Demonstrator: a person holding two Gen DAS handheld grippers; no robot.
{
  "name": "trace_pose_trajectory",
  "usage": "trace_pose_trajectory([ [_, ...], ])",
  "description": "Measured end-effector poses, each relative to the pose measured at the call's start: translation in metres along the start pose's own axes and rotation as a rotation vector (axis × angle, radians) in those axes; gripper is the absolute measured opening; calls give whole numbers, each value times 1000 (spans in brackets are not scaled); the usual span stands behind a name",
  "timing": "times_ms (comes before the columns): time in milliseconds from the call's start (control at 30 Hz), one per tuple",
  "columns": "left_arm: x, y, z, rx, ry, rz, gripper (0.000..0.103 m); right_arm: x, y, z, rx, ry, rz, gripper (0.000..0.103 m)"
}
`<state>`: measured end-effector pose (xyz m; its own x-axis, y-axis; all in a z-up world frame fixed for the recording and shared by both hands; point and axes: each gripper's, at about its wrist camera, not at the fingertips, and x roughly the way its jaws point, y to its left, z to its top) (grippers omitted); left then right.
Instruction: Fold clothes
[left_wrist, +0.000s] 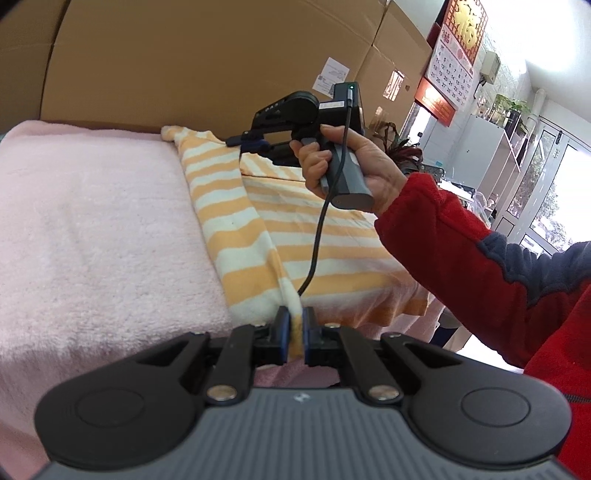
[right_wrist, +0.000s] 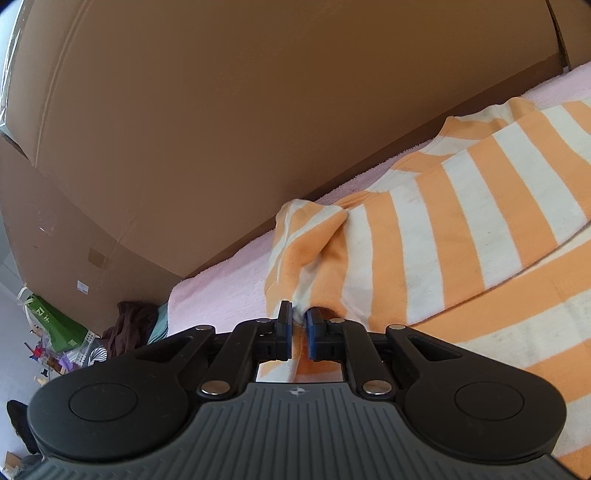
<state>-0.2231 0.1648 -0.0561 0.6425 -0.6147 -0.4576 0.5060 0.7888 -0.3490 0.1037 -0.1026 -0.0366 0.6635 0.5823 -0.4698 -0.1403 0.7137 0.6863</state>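
Note:
An orange-and-white striped garment (left_wrist: 240, 221) lies on a pink fleece blanket (left_wrist: 92, 221). My left gripper (left_wrist: 295, 314) is shut on a bunched near edge of it, and the cloth rises from the jaws in a ridge. At the garment's far end, a hand (left_wrist: 351, 162) holds my right gripper (left_wrist: 240, 142) with its fingers down at the cloth. In the right wrist view, the right gripper (right_wrist: 299, 314) is shut on a fold of the striped garment (right_wrist: 443, 221), whose corner puckers up just ahead of the jaws. The pink blanket (right_wrist: 221, 284) shows beyond it.
Large cardboard boxes (left_wrist: 184, 55) wall off the far side of the blanket, close behind the garment (right_wrist: 184, 110). A red sleeve (left_wrist: 461, 258) crosses the right side. A wall calendar (left_wrist: 454, 66) hangs beyond. A green bag (right_wrist: 55, 325) and dark clothes (right_wrist: 129, 325) lie past the blanket's end.

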Motion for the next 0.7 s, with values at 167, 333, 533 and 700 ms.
trace_pose_trajectory([
  [167,2,0,3,18,12,-31,0,0,-9,3,13,0,-3,9],
  [333,8,2,2,12,49,-50,0,2,-20,6,18,9,-19,9],
  [533,14,0,3,5,66,-61,0,8,-30,3,24,25,-21,9],
  [700,17,-2,4,6,76,-61,0,8,-34,2,11,37,0,10],
])
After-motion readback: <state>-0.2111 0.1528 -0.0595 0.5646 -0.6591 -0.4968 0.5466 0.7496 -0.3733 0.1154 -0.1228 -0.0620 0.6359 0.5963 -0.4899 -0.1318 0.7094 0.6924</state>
